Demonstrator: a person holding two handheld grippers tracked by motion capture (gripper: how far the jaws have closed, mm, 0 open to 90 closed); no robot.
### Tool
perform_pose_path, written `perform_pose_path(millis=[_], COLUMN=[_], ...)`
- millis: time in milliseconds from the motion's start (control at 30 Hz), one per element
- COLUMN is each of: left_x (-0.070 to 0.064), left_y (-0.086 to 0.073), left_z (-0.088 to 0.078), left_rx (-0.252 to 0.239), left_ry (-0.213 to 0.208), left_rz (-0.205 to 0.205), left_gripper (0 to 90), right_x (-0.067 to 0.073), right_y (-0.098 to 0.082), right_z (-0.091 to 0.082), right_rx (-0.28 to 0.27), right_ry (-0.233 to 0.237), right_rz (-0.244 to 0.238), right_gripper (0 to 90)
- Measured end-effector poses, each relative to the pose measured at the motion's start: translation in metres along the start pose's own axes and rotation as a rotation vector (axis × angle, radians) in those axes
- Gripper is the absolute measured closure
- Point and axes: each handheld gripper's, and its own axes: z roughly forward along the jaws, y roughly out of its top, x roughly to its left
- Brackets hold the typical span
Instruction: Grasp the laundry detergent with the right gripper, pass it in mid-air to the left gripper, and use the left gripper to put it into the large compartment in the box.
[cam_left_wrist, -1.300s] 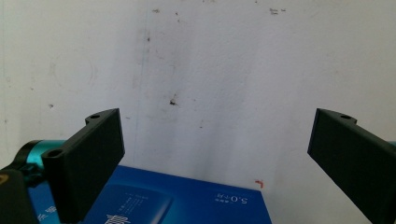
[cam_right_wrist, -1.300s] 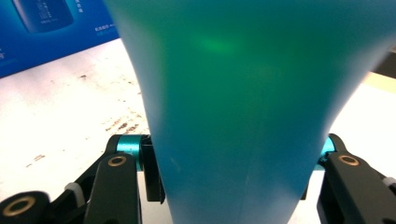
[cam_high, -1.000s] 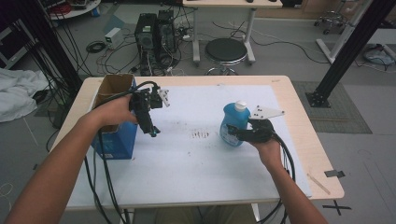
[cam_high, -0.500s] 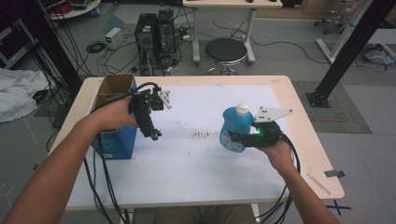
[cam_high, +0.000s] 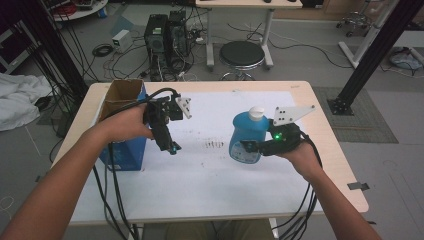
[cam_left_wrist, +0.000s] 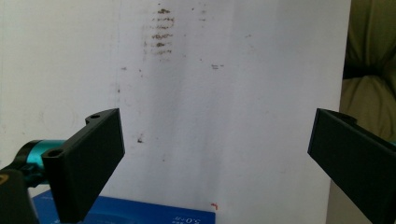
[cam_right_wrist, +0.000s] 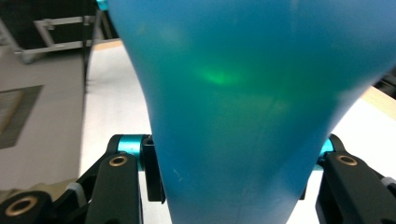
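Note:
A blue plastic bottle (cam_high: 248, 136) with a white cap hangs above the white table sheet, right of centre. My right gripper (cam_high: 248, 148) is shut on its lower body from the right; in the right gripper view the bottle (cam_right_wrist: 243, 93) sits squeezed between the two jaws of that gripper (cam_right_wrist: 233, 186). My left gripper (cam_high: 171, 148) hovers over the sheet left of centre, pointing down, beside a blue box (cam_high: 123, 150). Its jaws stand wide open in the left gripper view (cam_left_wrist: 215, 154) with nothing between them, only the white sheet (cam_left_wrist: 224, 93) below.
The blue box has open cardboard flaps (cam_high: 122, 92) and stands at the table's left edge; its corner (cam_left_wrist: 140, 212) shows under the left jaw. Brown smudges (cam_high: 215, 145) mark the sheet between the grippers. Cables trail off the front edge. A stool (cam_high: 241, 54) stands beyond the table.
The right gripper has lifted the bottle higher off the table. The left gripper has drifted a little to the right and up, its jaws still open.

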Motion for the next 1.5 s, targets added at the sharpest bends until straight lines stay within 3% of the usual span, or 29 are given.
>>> perform_pose_path(millis=[233,433,833,1100,1500], left_x=[-0.009,-0.013,-0.019,-0.021,-0.021], left_y=[0.013,0.018,0.03,0.041,0.054], left_z=[-0.004,-0.006,-0.013,-0.017,-0.018], left_rx=[-0.003,0.003,-0.013,0.002,0.003], left_ry=[-0.013,-0.015,-0.02,-0.053,-0.086], left_rz=[0.019,0.022,0.025,0.005,0.015], left_gripper=[3.7,3.7,3.7,3.7,3.7], right_x=[-0.004,-0.001,0.006,0.012,0.017], right_y=[0.006,0.004,0.009,0.016,0.024], right_z=[0.019,0.036,0.059,0.079,0.1], right_rx=[0.022,0.048,0.058,0.086,0.095], right_ry=[0.118,0.16,0.198,0.223,0.252], right_rz=[-0.031,-0.071,-0.115,-0.143,-0.158], right_gripper=[45.9,45.9,46.1,46.1,46.1])
